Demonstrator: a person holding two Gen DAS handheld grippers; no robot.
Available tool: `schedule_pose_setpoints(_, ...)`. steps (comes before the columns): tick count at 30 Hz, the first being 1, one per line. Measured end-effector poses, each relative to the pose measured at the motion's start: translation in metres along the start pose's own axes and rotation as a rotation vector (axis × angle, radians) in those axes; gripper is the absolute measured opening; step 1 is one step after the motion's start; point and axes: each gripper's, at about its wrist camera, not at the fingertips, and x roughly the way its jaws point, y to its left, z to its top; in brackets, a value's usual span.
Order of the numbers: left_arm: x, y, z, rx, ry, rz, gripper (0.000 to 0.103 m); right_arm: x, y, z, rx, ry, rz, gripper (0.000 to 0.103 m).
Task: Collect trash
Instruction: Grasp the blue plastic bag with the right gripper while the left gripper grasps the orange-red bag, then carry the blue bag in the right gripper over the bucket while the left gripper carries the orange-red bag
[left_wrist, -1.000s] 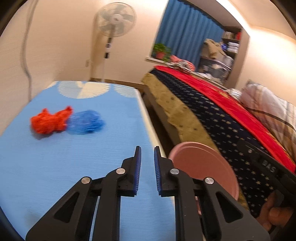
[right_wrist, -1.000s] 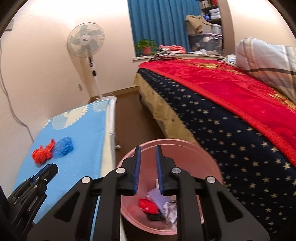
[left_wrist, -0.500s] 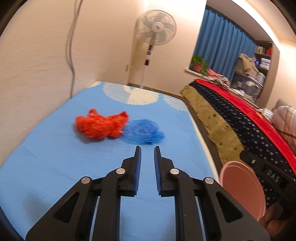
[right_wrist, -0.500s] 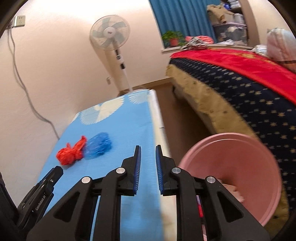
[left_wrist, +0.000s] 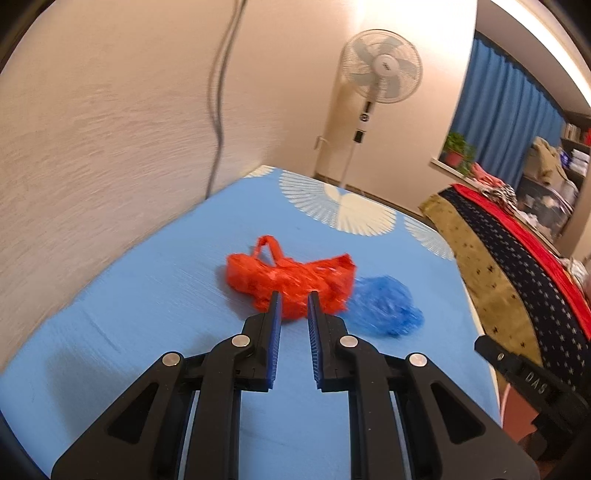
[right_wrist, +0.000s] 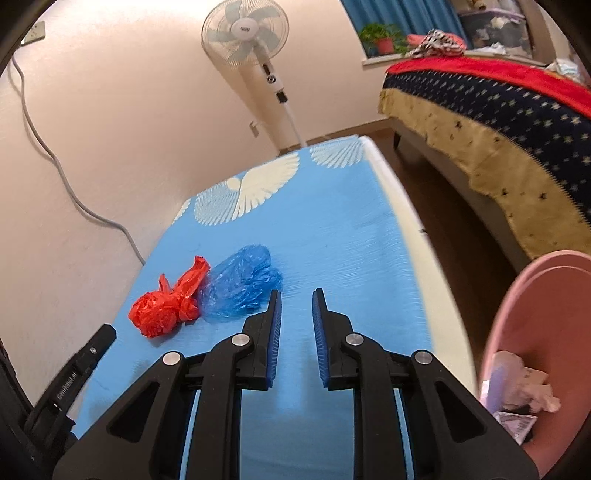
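Blue table (left_wrist: 129, 332) with white fan prints runs along the wall; bed (right_wrist: 517, 110) with starred navy and red cover sits across the floor gap to the right. Standing fan (right_wrist: 245, 37) at the table's far end. Pink bin (right_wrist: 535, 332) just off the table's right edge, crumpled paper and wrappers inside. Left gripper (left_wrist: 293, 295): jaws spread, a narrow gap between them, nothing held, tips lined up on the near edge of the red plastic bag (left_wrist: 291, 277); contact unclear. Right gripper (right_wrist: 297, 293): jaws spread, empty, over bare table just right of the blue plastic bag (right_wrist: 240, 280). Both bags crumpled, mid-table, touching each other, red one on the wall side, blue one toward the bin.
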Motion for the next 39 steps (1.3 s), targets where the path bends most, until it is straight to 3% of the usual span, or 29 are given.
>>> schedule_pose_setpoints(3,0.013,0.003,0.005,-0.016,0.009,0.015,0.015,0.017,0.002,0.004,0.001,0.019,0.020,0.025)
schedule_pose_setpoints(5,0.020,0.005,0.007,-0.023,0.016,0.019,0.028,0.028,0.003,0.008,0.002,0.033,0.030,0.033)
schedule_pose_setpoints(7,0.027,0.010,0.009,-0.050,0.022,0.017,0.040,0.036,0.002,0.011,0.013,0.045,0.039,0.034)
schedule_pose_setpoints(11,0.042,0.017,0.012,-0.086,0.050,0.005,0.043,0.057,-0.002,0.017,0.049,0.076,0.047,0.045)
schedule_pose_setpoints(19,0.062,0.017,0.015,-0.122,0.105,-0.030,0.043,0.090,0.015,0.020,0.005,0.175,0.097,0.046)
schedule_pose_setpoints(21,0.065,0.012,0.013,-0.104,0.131,-0.036,0.039,0.094,0.018,0.020,-0.009,0.190,0.106,0.036)
schedule_pose_setpoints(22,0.065,0.011,0.012,-0.096,0.137,-0.036,0.029,0.096,0.019,0.019,-0.018,0.198,0.110,0.021)
schedule_pose_setpoints(23,0.066,0.008,0.011,-0.085,0.146,-0.031,0.028,0.097,0.022,0.018,-0.031,0.210,0.126,0.008)
schedule_pose_setpoints(28,0.058,0.005,0.012,-0.073,0.146,-0.031,0.020,0.086,0.026,0.013,-0.058,0.191,0.125,0.003)
schedule_pose_setpoints(39,0.004,-0.033,0.020,0.093,0.089,-0.058,0.019,0.017,0.019,0.012,-0.095,0.092,-0.018,0.002)
